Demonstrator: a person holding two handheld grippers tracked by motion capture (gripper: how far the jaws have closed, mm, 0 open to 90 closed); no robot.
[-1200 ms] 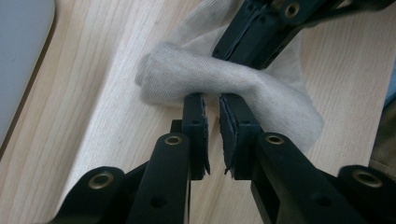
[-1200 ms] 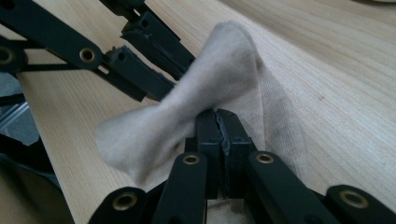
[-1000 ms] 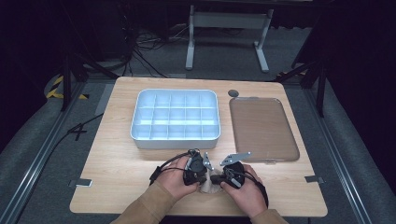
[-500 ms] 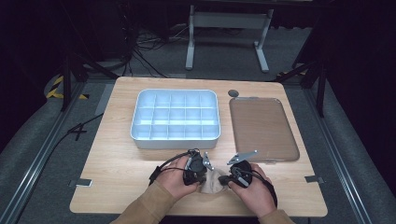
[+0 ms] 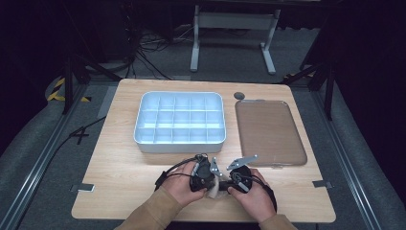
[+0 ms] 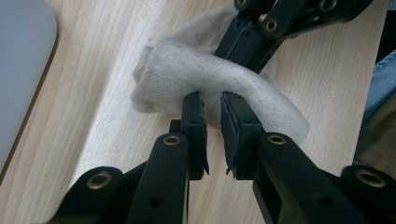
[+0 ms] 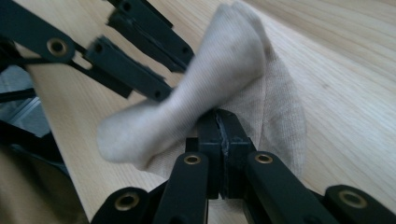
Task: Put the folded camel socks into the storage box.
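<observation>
Here, near the front edge of the wooden table (image 5: 119, 191), a pale beige sock (image 5: 214, 188) hangs bunched between the two hand-held tools. The right gripper (image 7: 223, 125) has its jaws pressed tight together on a fold of the sock's fabric. The left gripper (image 6: 211, 100) touches the sock at its jaw tips, a narrow gap showing between the pads — whether they pinch cloth I cannot tell. Both hands sit close together in the high view — left hand (image 5: 179, 184), right hand (image 5: 251, 196). Behind them stand a white compartment tray (image 5: 179, 143) and, to its right, a flat brown tray (image 5: 270, 132).
</observation>
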